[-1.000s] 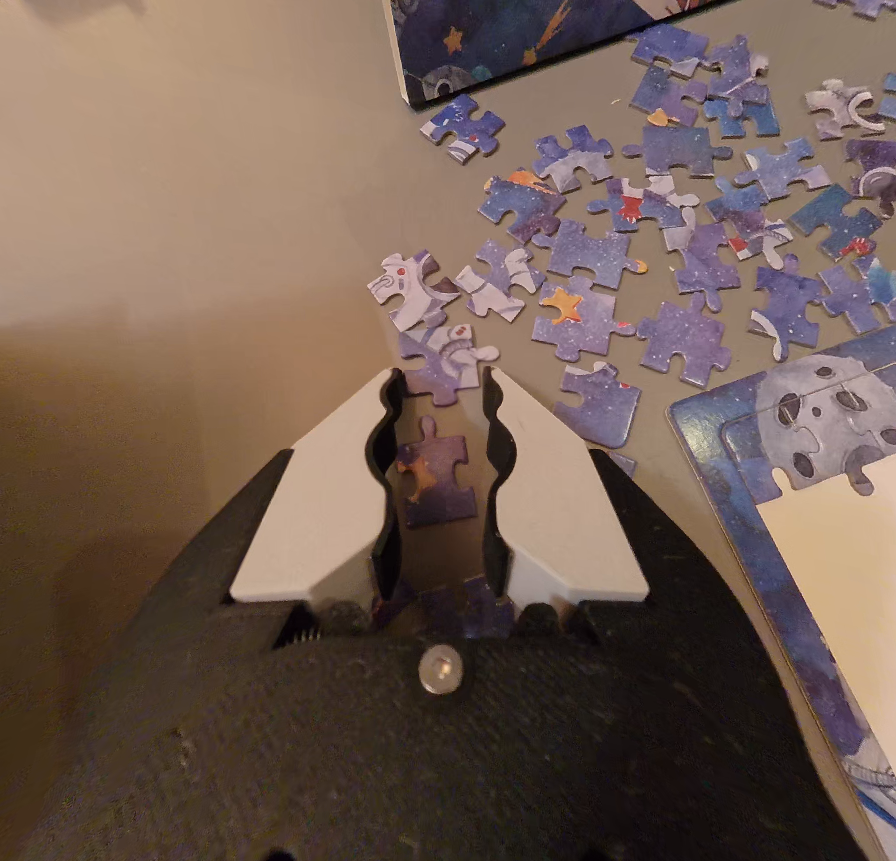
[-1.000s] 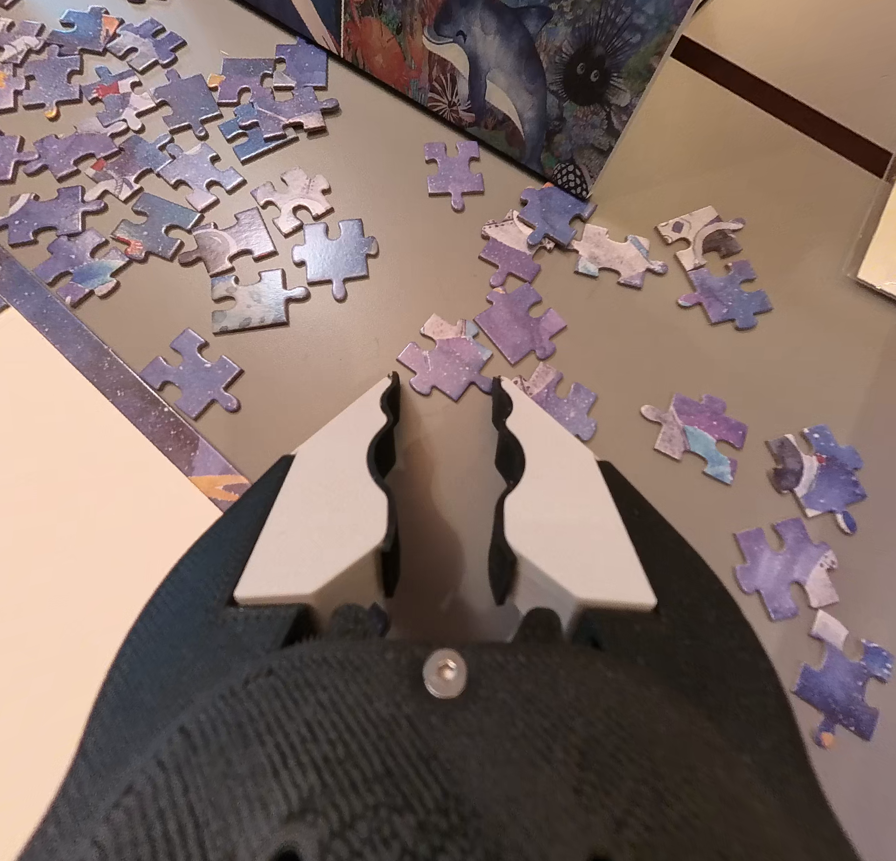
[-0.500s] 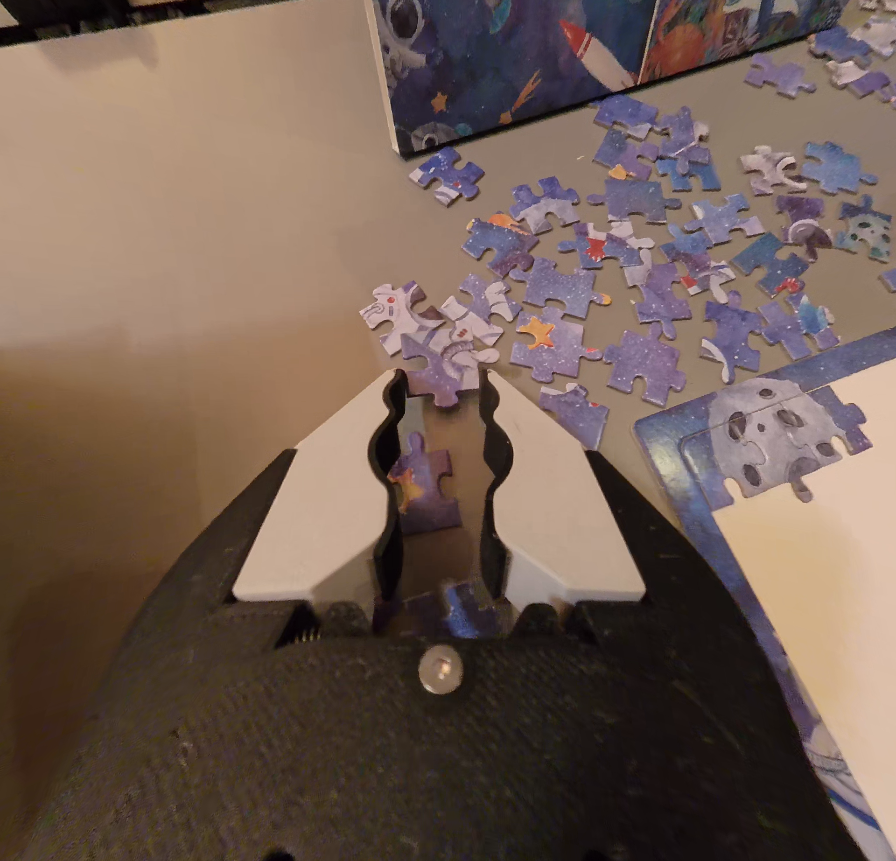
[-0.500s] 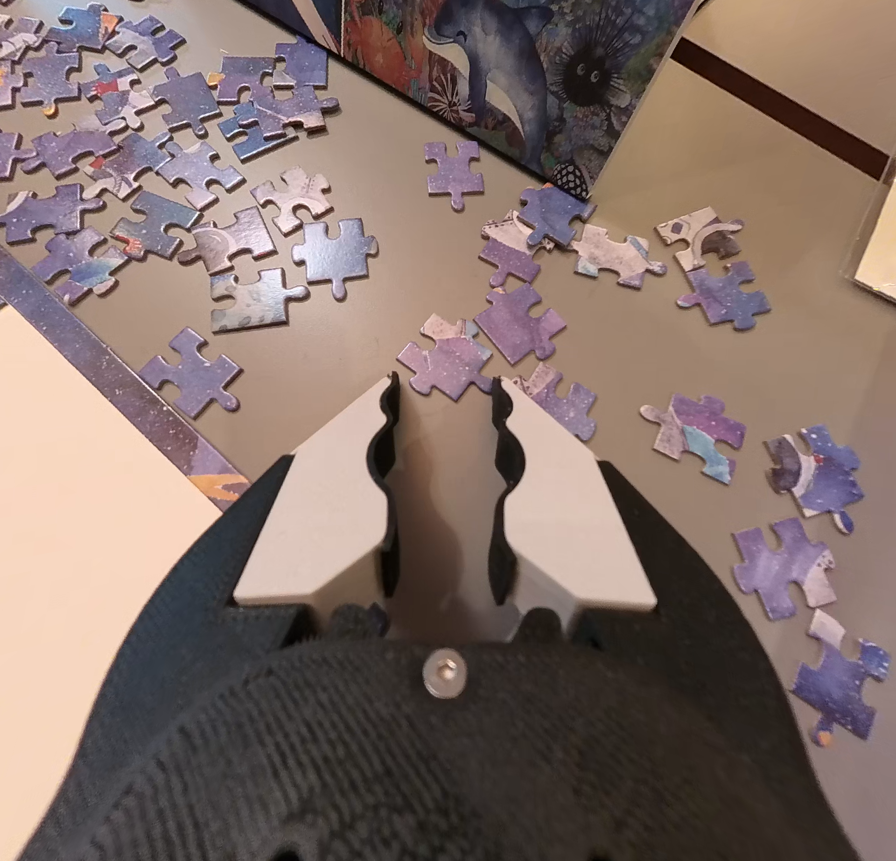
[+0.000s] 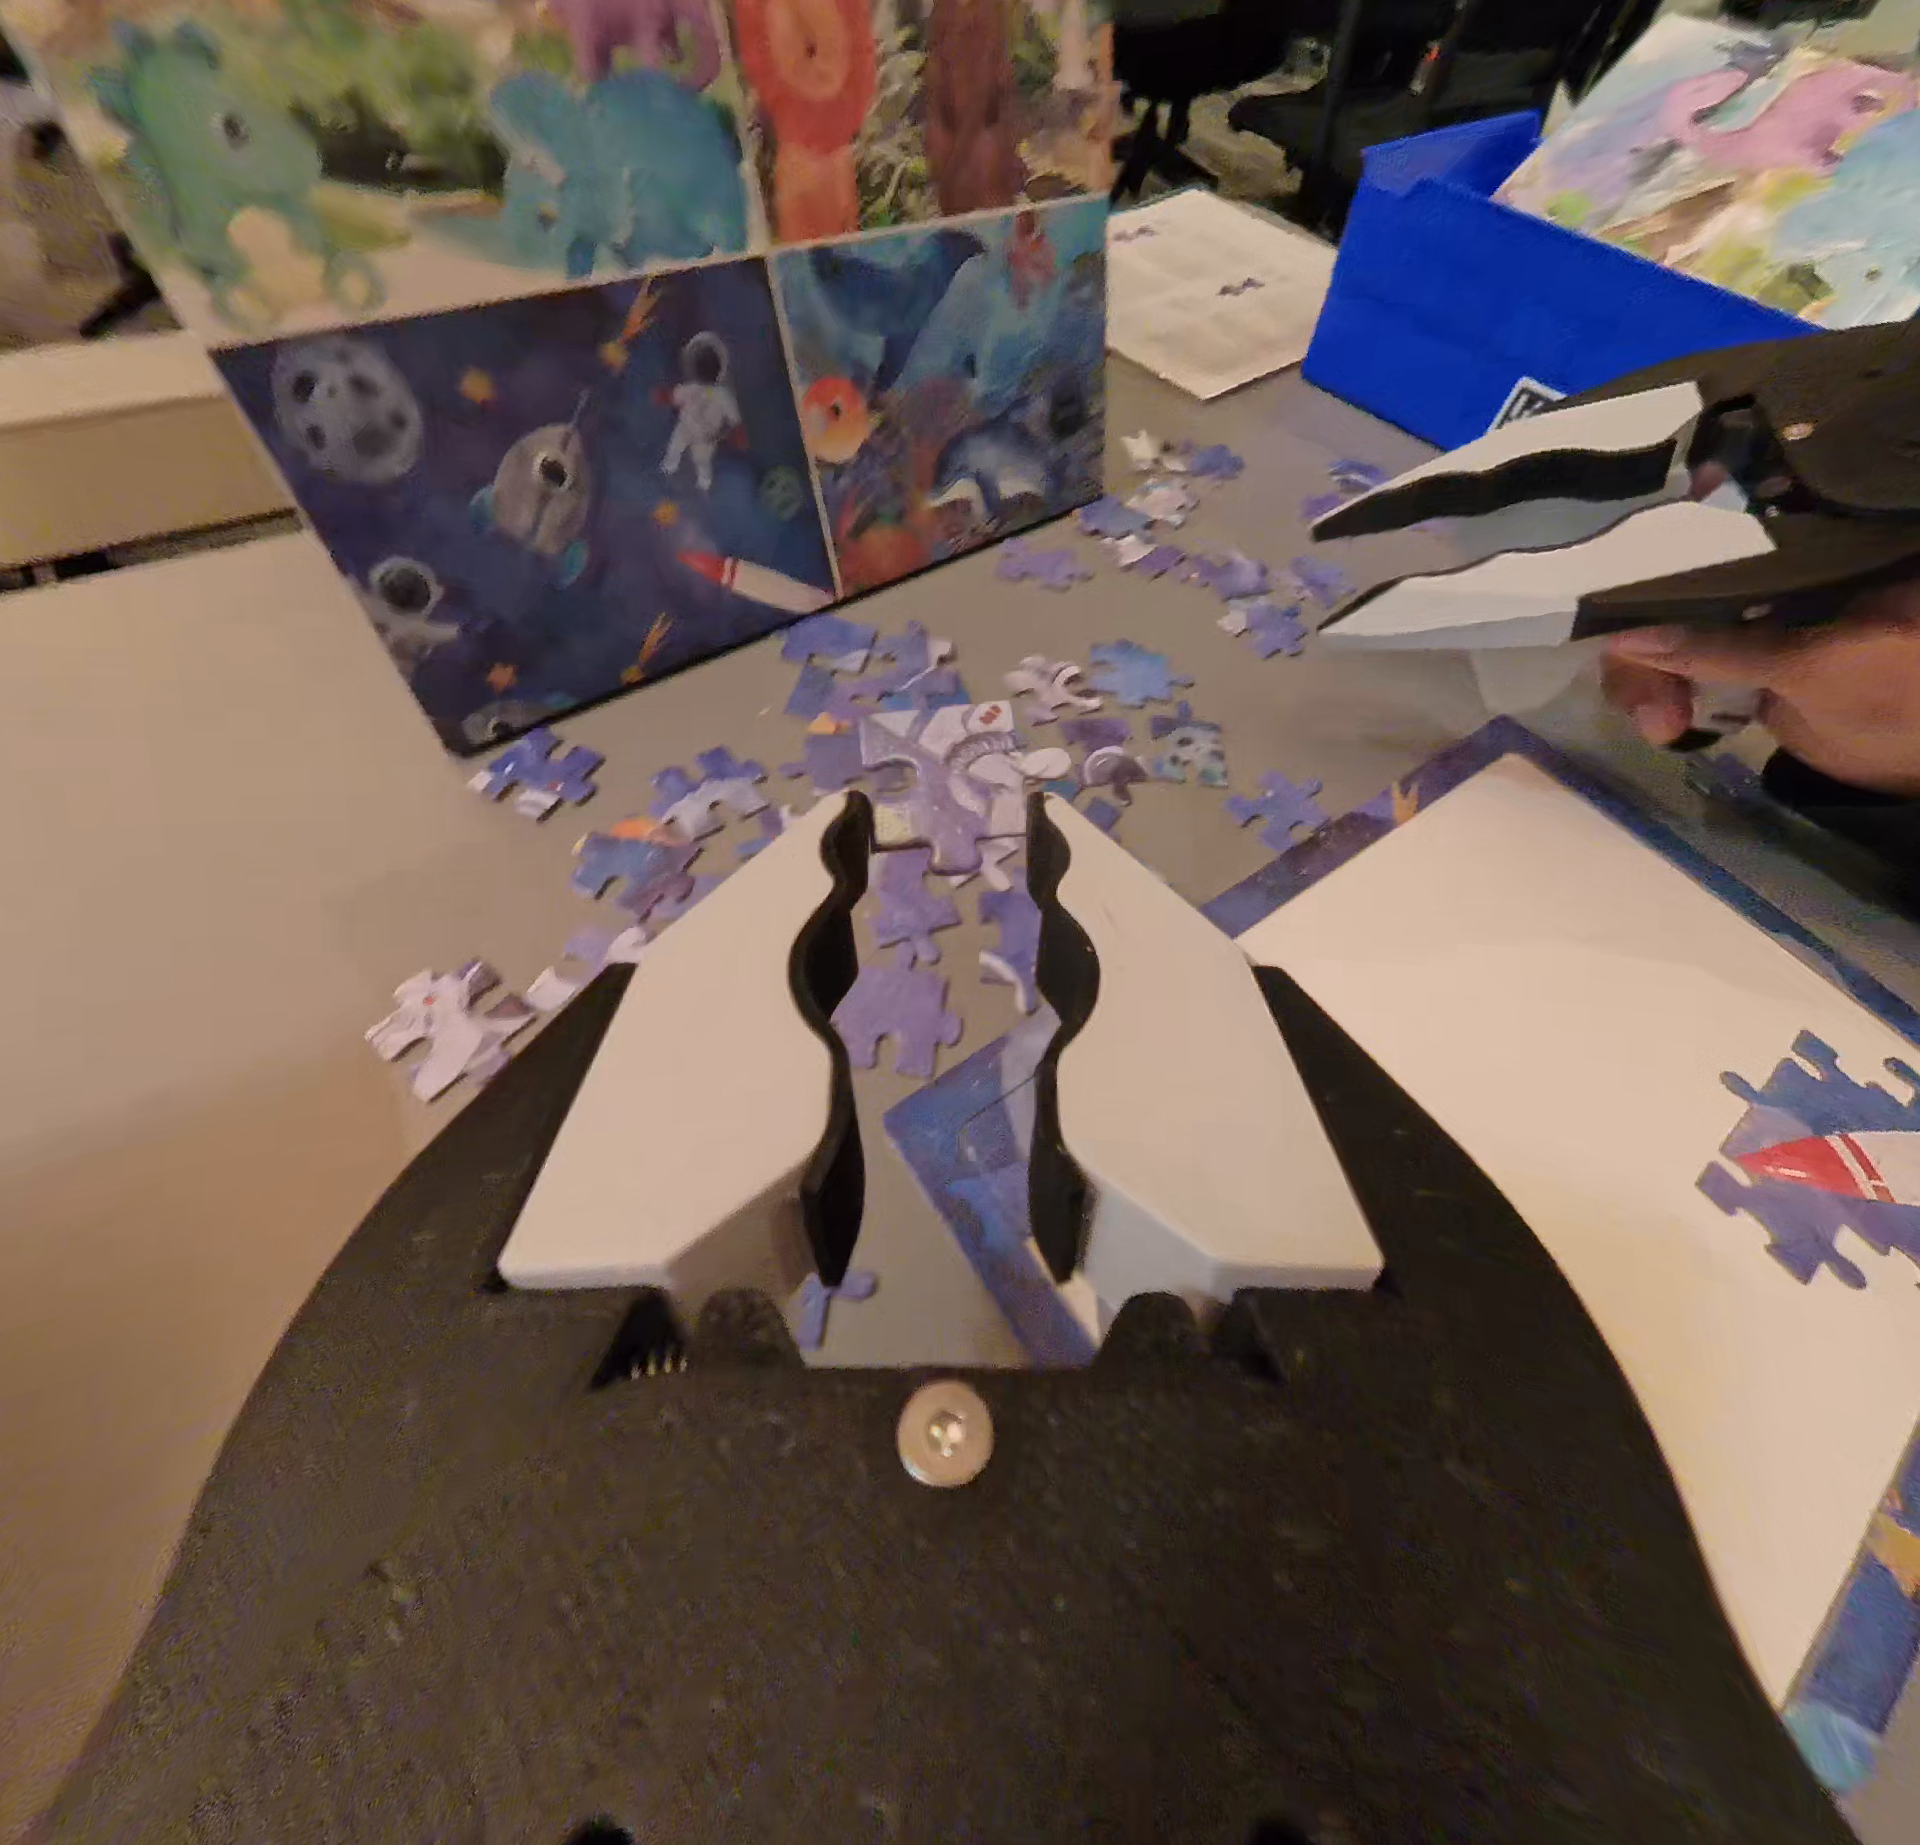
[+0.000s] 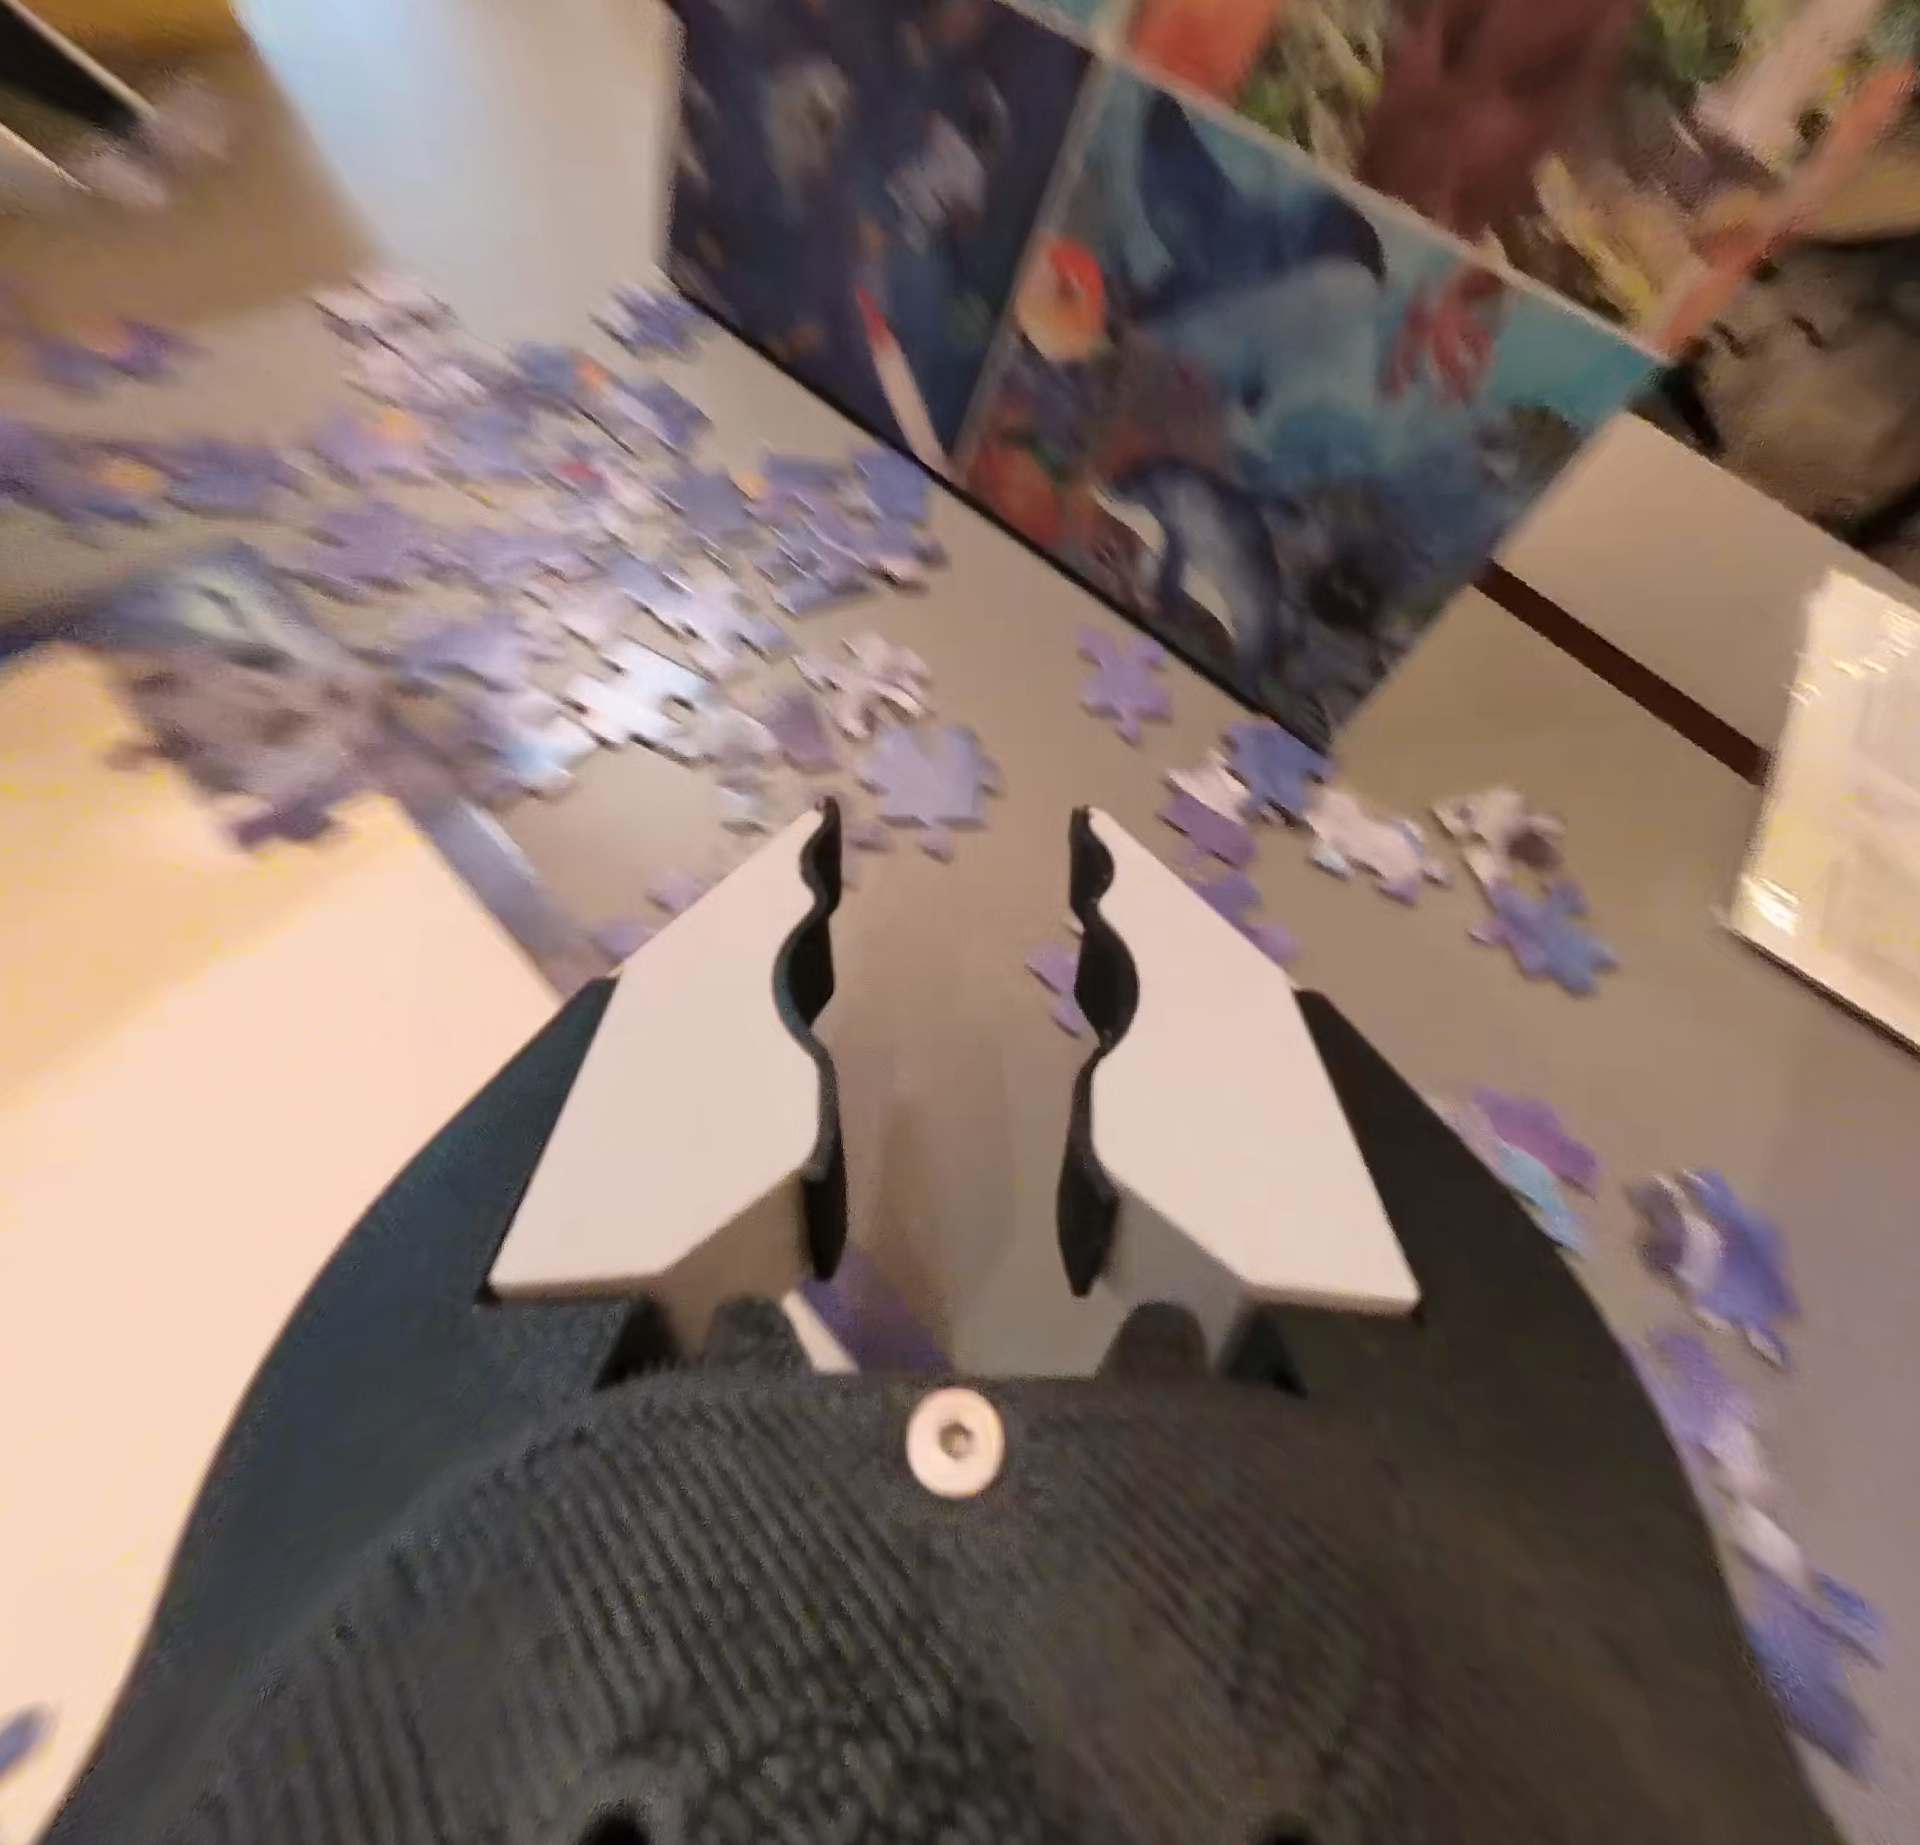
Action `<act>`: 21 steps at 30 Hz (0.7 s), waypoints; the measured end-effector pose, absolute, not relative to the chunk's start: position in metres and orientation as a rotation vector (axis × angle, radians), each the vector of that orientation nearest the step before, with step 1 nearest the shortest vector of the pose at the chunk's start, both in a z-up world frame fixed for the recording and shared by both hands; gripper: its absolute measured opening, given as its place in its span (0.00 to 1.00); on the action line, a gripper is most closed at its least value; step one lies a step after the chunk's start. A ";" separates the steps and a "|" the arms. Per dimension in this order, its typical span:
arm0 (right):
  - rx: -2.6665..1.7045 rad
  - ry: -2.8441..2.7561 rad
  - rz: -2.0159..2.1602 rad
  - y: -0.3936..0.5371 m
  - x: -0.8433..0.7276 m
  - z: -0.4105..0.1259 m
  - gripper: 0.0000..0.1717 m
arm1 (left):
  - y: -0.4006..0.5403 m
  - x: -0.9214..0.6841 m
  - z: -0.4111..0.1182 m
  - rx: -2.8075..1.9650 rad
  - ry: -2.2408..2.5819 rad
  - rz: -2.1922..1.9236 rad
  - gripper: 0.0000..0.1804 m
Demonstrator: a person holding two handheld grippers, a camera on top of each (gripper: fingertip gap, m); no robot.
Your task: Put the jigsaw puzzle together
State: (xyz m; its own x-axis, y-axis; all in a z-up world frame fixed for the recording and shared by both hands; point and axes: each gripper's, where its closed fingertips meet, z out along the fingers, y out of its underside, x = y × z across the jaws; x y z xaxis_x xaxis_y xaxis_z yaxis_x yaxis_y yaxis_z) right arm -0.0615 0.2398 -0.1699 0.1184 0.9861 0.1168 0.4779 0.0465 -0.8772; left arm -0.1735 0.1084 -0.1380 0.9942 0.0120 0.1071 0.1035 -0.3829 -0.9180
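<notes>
Left hand-held gripper [image 5: 945, 824] clamping one purple puzzle piece [image 5: 951, 787], right hand-held gripper [image 6: 951, 829] open, empty.

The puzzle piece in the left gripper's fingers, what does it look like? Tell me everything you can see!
The puzzle piece is flat cardboard, mostly purple with white and pale grey patches and a tiny red mark near its top. It has rounded knobs and notches. It sits pinched at the very tips of the left gripper, one black pad on each side, lifted above the loose pieces on the grey table. It points forward, away from the camera.
</notes>
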 end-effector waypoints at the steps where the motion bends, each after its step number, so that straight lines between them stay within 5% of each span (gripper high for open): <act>1: -1.525 -1.479 0.870 0.223 -0.068 -0.161 0.25 | 0.111 -0.167 -0.135 -1.946 -0.066 -0.079 0.16; 12: -1.466 -1.334 1.787 0.135 -0.082 -0.111 0.23 | 0.130 -0.101 -0.115 -1.821 0.136 0.129 0.16; 21: -1.513 -1.321 1.932 0.132 -0.082 -0.116 0.19 | 0.133 -0.088 -0.118 -1.816 0.162 0.111 0.16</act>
